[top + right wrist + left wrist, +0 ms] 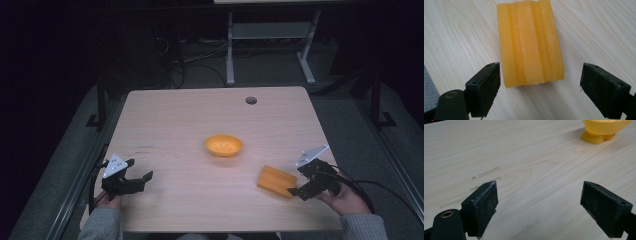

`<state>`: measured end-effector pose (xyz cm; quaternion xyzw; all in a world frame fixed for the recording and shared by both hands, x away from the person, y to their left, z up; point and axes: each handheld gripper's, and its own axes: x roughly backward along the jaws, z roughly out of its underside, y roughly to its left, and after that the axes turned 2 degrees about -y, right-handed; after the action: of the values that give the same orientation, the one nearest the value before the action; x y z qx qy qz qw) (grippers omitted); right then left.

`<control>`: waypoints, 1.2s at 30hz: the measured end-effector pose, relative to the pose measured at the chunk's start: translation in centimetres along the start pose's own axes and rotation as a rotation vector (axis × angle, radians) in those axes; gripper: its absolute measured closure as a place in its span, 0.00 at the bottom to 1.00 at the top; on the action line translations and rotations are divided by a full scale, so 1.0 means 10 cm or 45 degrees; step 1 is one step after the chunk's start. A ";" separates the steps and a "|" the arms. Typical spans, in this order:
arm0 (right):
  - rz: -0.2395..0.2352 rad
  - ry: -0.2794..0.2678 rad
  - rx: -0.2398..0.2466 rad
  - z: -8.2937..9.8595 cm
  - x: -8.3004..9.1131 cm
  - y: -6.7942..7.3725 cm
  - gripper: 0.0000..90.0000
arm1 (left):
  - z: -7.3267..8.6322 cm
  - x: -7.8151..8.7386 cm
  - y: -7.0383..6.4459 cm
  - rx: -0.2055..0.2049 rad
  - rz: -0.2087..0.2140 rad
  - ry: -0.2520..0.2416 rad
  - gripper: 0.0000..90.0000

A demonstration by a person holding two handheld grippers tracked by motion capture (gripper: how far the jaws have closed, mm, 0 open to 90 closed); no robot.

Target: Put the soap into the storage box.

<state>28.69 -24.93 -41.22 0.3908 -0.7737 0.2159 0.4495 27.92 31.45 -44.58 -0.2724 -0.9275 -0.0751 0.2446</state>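
We see the ridged orange block (530,42) lying flat on the wooden surface (175,125), just ahead of the right hand-held gripper (300,181), whose jaws stand wide apart with the block's near end between their tips, untouched. Further off to that gripper's left sits the orange bowl (224,145). The left hand-held gripper (140,170) also gapes wide over bare surface, the bowl well ahead of it to its right.

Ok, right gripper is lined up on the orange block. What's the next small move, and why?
Probably ease the right gripper forward, then close. Its jaws stand open just short of the ridged orange block, which lies flat on the table, centred between them but not yet inside the gap.
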 end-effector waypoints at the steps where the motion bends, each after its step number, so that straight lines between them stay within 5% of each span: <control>1: 0.000 0.003 0.007 -0.04 -0.02 0.01 0.18 | 0.00 0.00 0.00 -0.003 0.001 0.003 0.15; 13: -0.029 0.070 0.089 -0.31 -0.25 0.08 0.17 | -0.01 0.00 0.00 0.000 0.005 -0.002 0.15; 36: -0.035 0.179 0.148 -0.37 -0.57 0.10 0.17 | -0.01 0.00 -0.01 0.006 0.008 -0.014 0.15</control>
<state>31.51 -19.44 -44.31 0.4108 -0.7210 0.2810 0.4822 27.91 31.34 -44.53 -0.2751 -0.9282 -0.0707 0.2403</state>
